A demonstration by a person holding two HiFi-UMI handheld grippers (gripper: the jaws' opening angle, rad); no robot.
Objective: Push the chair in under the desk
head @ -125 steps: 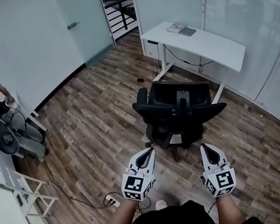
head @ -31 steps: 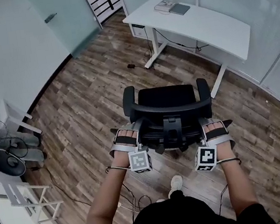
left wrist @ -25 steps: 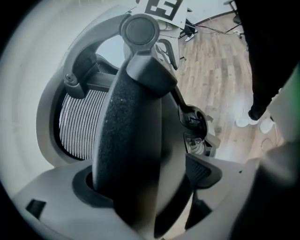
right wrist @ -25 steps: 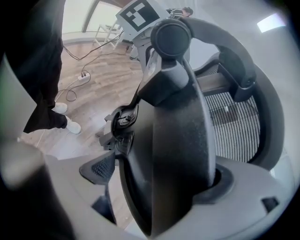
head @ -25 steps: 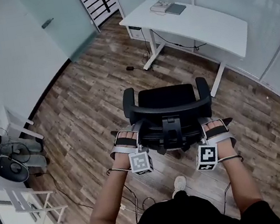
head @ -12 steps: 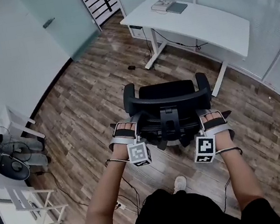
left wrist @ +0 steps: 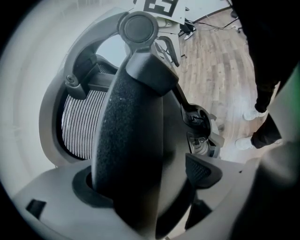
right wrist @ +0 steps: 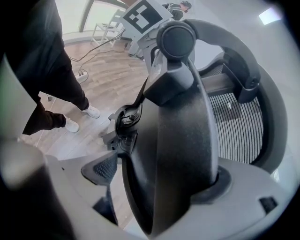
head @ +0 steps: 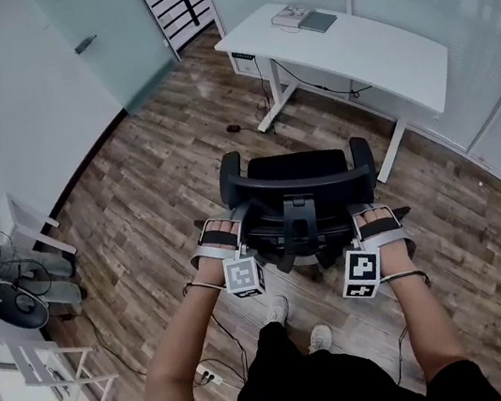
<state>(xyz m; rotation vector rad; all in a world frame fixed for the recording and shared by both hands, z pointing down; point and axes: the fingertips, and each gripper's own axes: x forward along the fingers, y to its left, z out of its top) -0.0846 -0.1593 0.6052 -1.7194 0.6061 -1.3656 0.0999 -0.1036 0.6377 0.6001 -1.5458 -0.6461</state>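
Gripping from behind: the person stands at the back of the chair (head: 295, 168) with a claw on each side. The left gripper (head: 221, 233) has its jaws spread wide round the left arm pad (left wrist: 133, 140); black foam fills the gap and one fingertip (left wrist: 202, 171) lies against its side, so this reads as a clamp. The right gripper (head: 375, 220) is on the right arm pad (right wrist: 180, 150) in the same way. Its jaws have just been closing with the foam between them, and a fingertip (right wrist: 101, 171) touches it. The chair sits mid-room on the wood floor (head: 135, 195), well apart from the desk (head: 378, 50), which stands ahead and to the right by the glass wall. Its seat does not face the desk opening squarely. Judgement: the push is barely begun, and most of the travel and a turn to the right remain. Risks from here:

- Each arm pad ends in a round pivot cap, so a hard shove may swing the pad instead of rolling the chair, and the wide hold could slide along the foam.
- An uneven push from the two hands would slew the chair on its base, sending an arm into the near desk leg (head: 276, 95) or the far one (head: 398, 149).
- Whether the arms clear the desktop edge cannot be judged from here.
- A cable (head: 335, 106) hangs under the desk and could snag.
- A power strip (head: 204, 376) and its lead lie close to the person's shoes (head: 278, 310), a trip hazard when stepping forward.
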